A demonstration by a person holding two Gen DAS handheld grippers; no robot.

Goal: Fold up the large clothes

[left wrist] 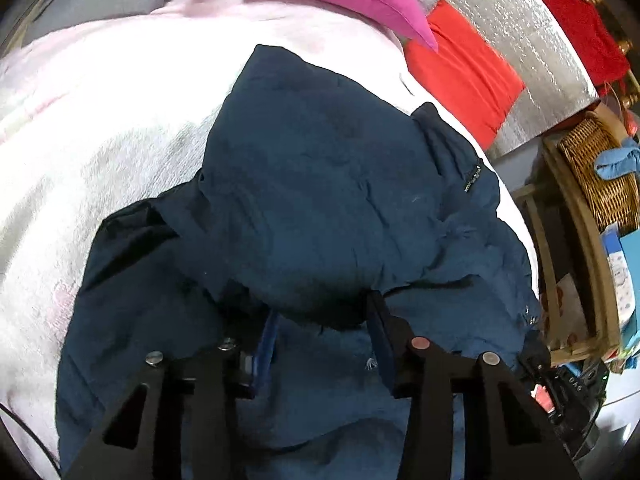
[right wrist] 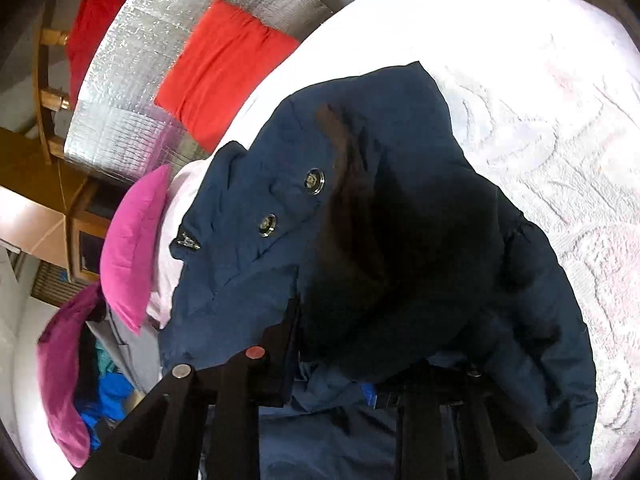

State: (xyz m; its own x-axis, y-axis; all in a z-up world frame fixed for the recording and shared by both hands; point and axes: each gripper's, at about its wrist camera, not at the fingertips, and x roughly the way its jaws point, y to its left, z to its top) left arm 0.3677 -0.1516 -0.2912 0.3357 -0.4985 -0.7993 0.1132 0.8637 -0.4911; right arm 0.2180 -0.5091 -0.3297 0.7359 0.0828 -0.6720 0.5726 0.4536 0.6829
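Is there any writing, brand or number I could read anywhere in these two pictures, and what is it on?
None can be read.
navy jacket: the snap buttons bear embossed marks, too small to read.
zipper pull: a mark, blurred.
black device at the left view's edge: pale letters, too blurred.
blue boxes: print, illegible.

left gripper [left wrist: 320, 336]: matte black frame, triangular cut-outs in both arms
left gripper screws: three silver heads, one copper-coloured on the right side
fingers [left wrist: 269, 332]: blue-edged pads
right gripper [right wrist: 344, 344]: same black frame, one silver and one reddish screw head at left
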